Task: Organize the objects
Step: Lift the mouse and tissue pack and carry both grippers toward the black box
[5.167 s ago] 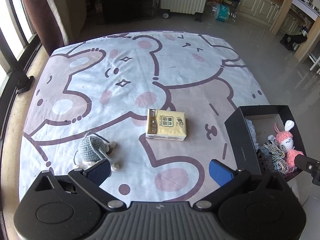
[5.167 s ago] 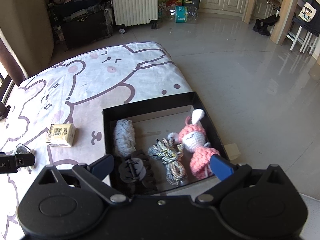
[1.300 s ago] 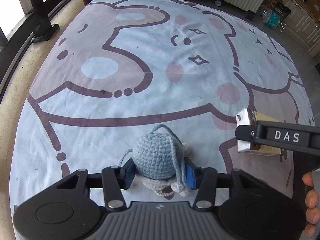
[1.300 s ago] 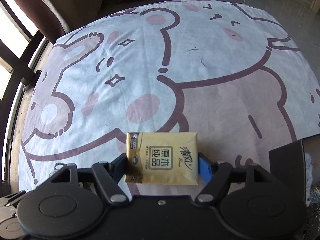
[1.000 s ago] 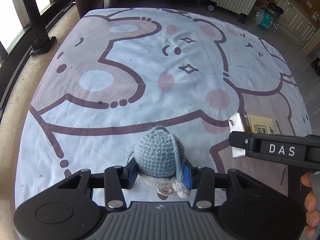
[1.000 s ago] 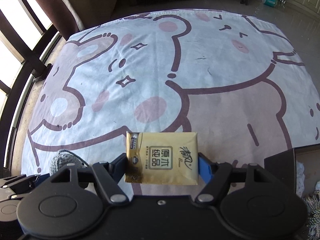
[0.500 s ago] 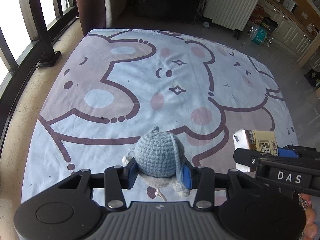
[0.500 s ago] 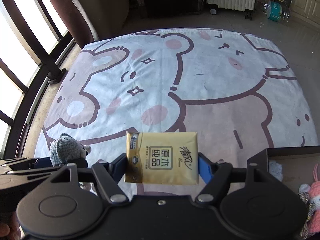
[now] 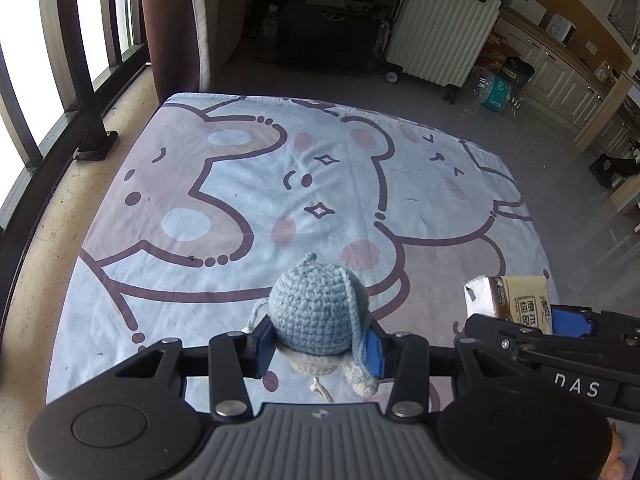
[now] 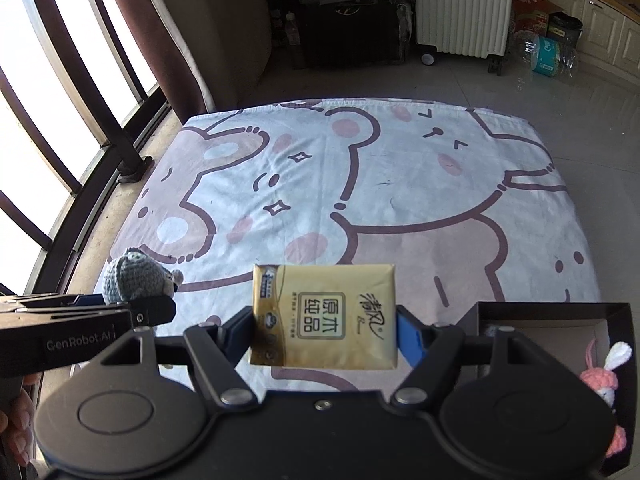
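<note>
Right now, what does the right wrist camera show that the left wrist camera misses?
Only the right wrist view shows the black box with the pink crochet bunny inside. Only the left wrist view shows the dark shoes on the floor. Both show the bear-print sheet, the blue crochet toy clamped in the left tongs and the tissue pack clamped in the right tongs.

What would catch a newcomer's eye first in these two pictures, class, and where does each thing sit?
First comes the yellow tissue pack, clamped between the right gripper's blue pads, above the cartoon bear sheet. Next, the grey-blue crocheted toy, pinched in the left gripper over that sheet. At the lower right edge of the right wrist view, a pink knitted bunny lies in a black box.
</note>
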`<move>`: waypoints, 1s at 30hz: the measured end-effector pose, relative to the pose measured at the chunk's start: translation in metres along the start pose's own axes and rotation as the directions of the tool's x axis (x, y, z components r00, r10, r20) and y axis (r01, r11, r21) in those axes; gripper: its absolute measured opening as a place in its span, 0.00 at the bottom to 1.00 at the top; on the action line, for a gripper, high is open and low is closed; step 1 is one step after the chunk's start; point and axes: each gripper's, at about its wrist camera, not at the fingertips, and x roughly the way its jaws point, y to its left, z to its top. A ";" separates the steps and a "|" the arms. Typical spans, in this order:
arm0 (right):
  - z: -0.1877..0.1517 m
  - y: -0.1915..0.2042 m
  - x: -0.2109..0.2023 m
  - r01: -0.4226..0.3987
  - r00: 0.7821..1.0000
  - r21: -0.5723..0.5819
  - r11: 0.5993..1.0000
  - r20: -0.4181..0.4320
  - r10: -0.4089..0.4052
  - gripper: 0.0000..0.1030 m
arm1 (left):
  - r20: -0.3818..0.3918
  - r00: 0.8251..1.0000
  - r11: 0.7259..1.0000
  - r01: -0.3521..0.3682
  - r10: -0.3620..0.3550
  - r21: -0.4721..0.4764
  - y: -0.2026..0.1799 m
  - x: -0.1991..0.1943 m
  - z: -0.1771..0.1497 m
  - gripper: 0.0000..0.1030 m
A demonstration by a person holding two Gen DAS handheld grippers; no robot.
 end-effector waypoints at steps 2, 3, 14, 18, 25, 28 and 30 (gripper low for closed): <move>0.000 -0.003 -0.007 -0.002 1.000 -0.002 1.000 0.011 0.002 0.71 | 0.014 1.000 1.000 0.007 -0.007 -0.004 -0.004 -0.005 0.000 0.44; 0.000 -0.005 -0.010 -0.002 1.000 -0.002 1.000 0.014 0.002 0.71 | 0.015 1.000 1.000 0.013 -0.013 -0.008 -0.005 -0.007 0.000 0.44; -0.007 -0.020 -0.029 0.010 0.999 0.011 1.000 0.041 -0.010 0.71 | 0.030 0.999 1.000 0.024 -0.024 0.000 -0.024 -0.022 -0.001 0.44; -0.009 -0.025 -0.032 0.018 0.999 0.020 1.000 0.043 -0.019 0.71 | 0.022 1.000 1.000 0.022 -0.022 0.001 -0.027 -0.023 -0.003 0.44; -0.009 -0.034 -0.036 0.018 0.998 0.027 0.999 0.052 -0.019 0.71 | 0.018 1.000 1.000 0.012 -0.012 -0.003 -0.029 -0.022 -0.007 0.44; -0.009 -0.038 -0.036 0.020 0.998 0.027 0.999 0.054 -0.022 0.71 | 0.014 1.000 1.000 0.008 -0.008 -0.005 -0.031 -0.019 -0.007 0.44; -0.010 -0.041 -0.036 0.022 0.998 0.021 1.000 0.054 -0.023 0.71 | 0.014 1.000 1.000 0.010 -0.009 -0.006 -0.034 -0.017 -0.007 0.44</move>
